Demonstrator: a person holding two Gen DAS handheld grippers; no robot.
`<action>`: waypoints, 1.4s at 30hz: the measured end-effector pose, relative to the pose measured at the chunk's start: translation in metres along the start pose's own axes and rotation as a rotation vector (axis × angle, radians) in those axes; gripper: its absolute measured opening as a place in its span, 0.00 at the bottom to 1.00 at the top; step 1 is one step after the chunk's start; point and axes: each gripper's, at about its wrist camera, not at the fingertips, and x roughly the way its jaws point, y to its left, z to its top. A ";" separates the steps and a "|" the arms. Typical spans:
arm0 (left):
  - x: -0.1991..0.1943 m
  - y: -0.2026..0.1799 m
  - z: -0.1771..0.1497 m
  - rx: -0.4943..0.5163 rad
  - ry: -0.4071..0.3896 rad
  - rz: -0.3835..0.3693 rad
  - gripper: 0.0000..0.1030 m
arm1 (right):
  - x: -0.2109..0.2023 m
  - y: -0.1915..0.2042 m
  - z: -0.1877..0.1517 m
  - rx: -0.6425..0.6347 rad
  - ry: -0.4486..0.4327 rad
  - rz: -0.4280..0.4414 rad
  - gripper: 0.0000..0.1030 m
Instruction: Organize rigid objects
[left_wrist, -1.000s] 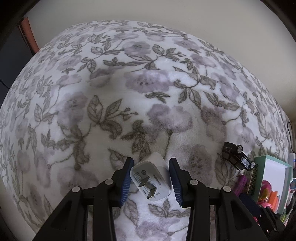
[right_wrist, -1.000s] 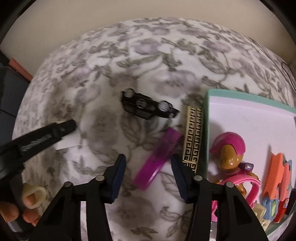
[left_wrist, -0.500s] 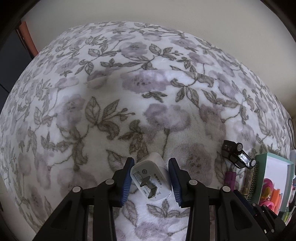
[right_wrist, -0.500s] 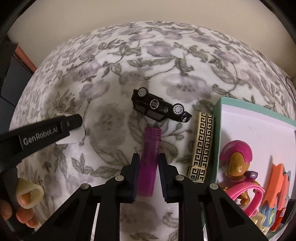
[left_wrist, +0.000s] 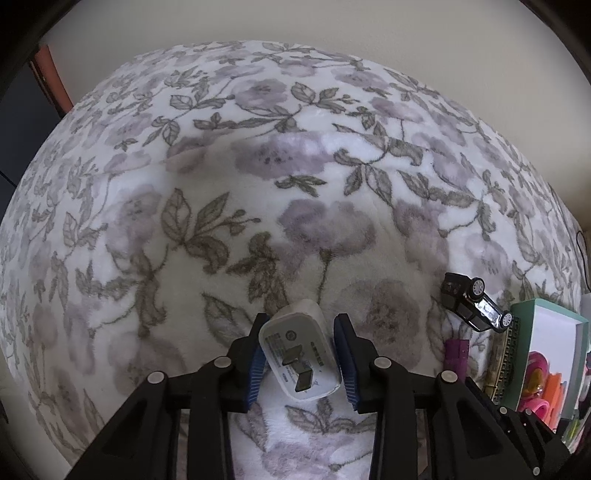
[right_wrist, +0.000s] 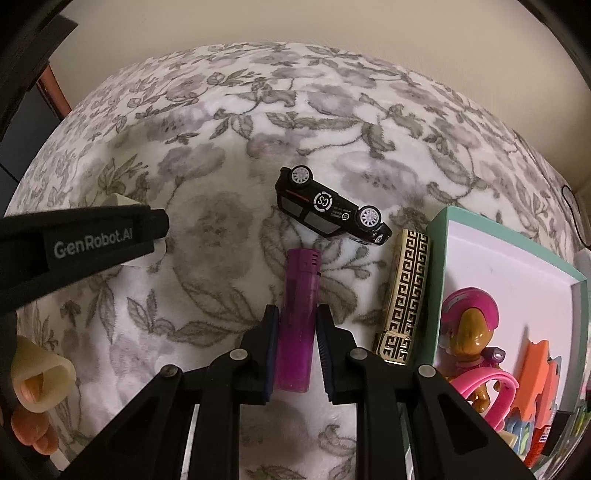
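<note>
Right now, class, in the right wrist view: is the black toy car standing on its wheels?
No. The black toy car lies overturned on the floral blanket, wheels pointing up.

The right claw (right_wrist: 295, 334) has its pads pressed on both sides of a purple lighter (right_wrist: 299, 317) lying on the flowered blanket (right_wrist: 221, 155); just beyond it a black toy car (right_wrist: 330, 206) rests on its roof; to the right a gold-patterned case (right_wrist: 406, 291) lies along the wall of a green box (right_wrist: 437, 258) holding a pink-helmeted figure (right_wrist: 471, 332); the left claw (right_wrist: 146, 230) reaches in from the left, over something white.
</note>
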 end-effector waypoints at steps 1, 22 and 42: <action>0.000 -0.001 0.000 0.004 -0.001 0.003 0.37 | 0.001 0.000 0.001 0.007 0.001 0.004 0.20; -0.078 -0.024 0.010 0.018 -0.195 -0.090 0.36 | -0.088 -0.100 0.010 0.228 -0.173 0.029 0.19; -0.077 -0.157 -0.025 0.252 -0.167 -0.225 0.14 | -0.079 -0.261 -0.047 0.509 -0.068 -0.153 0.19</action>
